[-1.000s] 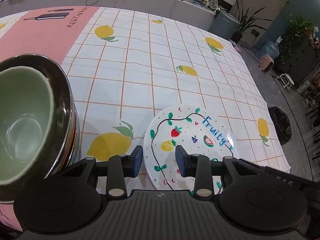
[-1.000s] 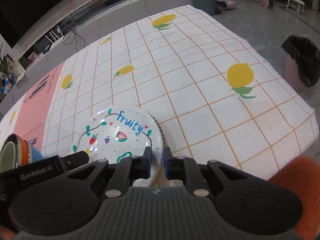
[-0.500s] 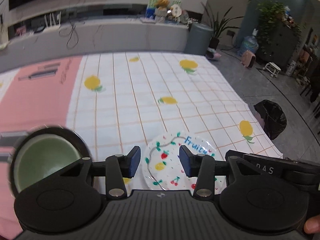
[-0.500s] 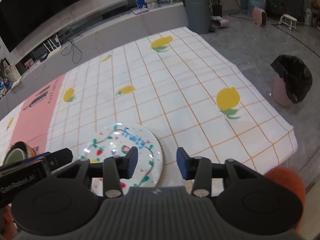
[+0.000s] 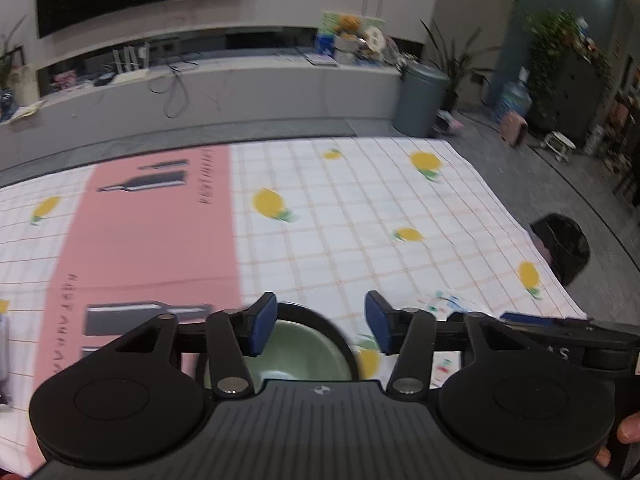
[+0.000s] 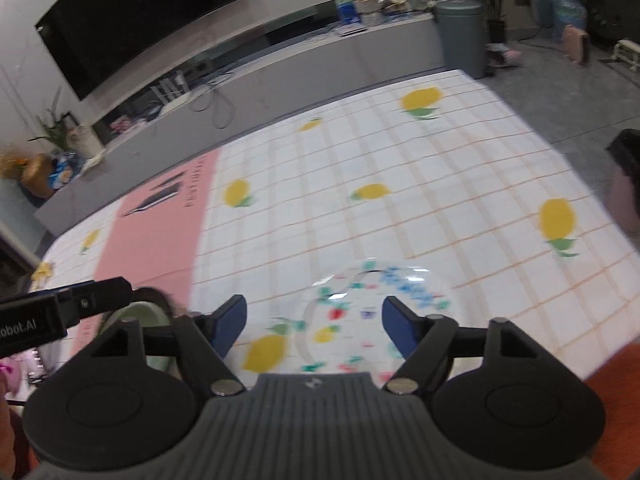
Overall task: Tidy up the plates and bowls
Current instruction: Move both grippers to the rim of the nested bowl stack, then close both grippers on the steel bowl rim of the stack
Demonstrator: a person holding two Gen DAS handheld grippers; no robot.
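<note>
The plate (image 6: 372,312) is lying flat on the tablecloth (image 6: 400,184) beside the bowls (image 5: 296,348), apparently sorted by kind. Above them, the right gripper (image 6: 314,322) and left gripper (image 5: 320,326) are hanging with fingers spread, gripping nothing.

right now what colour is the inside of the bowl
Pale green inside the bowl, with a dark rim; clearest in the left wrist view.

In the right wrist view, white lettering "obot.AI" stands on the black body of the left gripper (image 6: 48,322) at the left edge, its start cut off. The blue writing on the plate (image 6: 376,312) is too blurred to read, as is the print on the pink tablecloth panel (image 5: 152,236).
</note>
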